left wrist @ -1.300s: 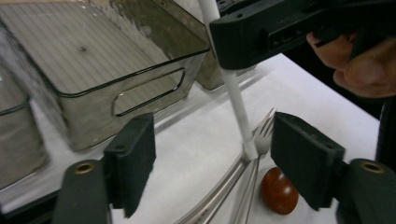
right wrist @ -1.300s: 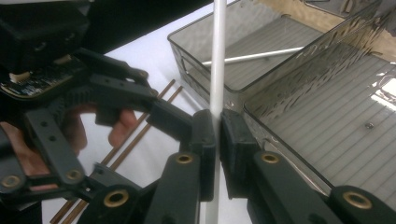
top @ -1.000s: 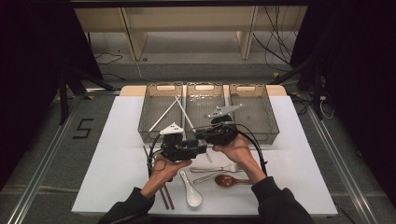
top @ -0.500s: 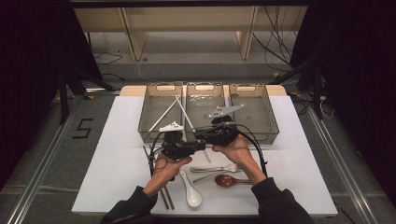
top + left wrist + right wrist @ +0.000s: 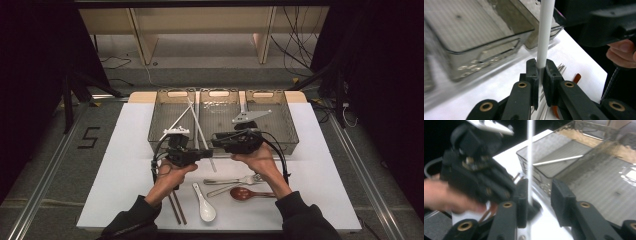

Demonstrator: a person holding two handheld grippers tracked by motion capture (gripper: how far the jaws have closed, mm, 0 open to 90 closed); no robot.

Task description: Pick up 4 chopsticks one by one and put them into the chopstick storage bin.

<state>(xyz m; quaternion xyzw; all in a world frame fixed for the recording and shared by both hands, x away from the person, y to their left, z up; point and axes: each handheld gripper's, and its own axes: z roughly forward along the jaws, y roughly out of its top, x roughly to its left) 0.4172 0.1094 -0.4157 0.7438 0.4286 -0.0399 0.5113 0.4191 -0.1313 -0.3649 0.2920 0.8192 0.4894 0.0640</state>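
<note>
A long white chopstick [image 5: 198, 125] slants from over the grey three-part tray [image 5: 220, 91] down toward the table. My left gripper [image 5: 206, 154] is shut on its lower part; in the left gripper view the jaws [image 5: 541, 68] have just been closing and pinch the chopstick [image 5: 544, 32]. My right gripper [image 5: 216, 138] faces it from the right. Its jaws [image 5: 537, 192] have just been opening and stand apart around the chopstick [image 5: 530, 157] without pressing it.
A second white chopstick [image 5: 175, 122] lies in the tray's left compartment. In front of the hands lie brown chopsticks [image 5: 176, 210], a white spoon [image 5: 205, 205], a fork [image 5: 235, 180] and a red-brown spoon [image 5: 245, 193] on the white table top [image 5: 125, 165].
My left gripper has shifted slightly to the left, keeping the white chopstick. The right hand has stayed where it was.
</note>
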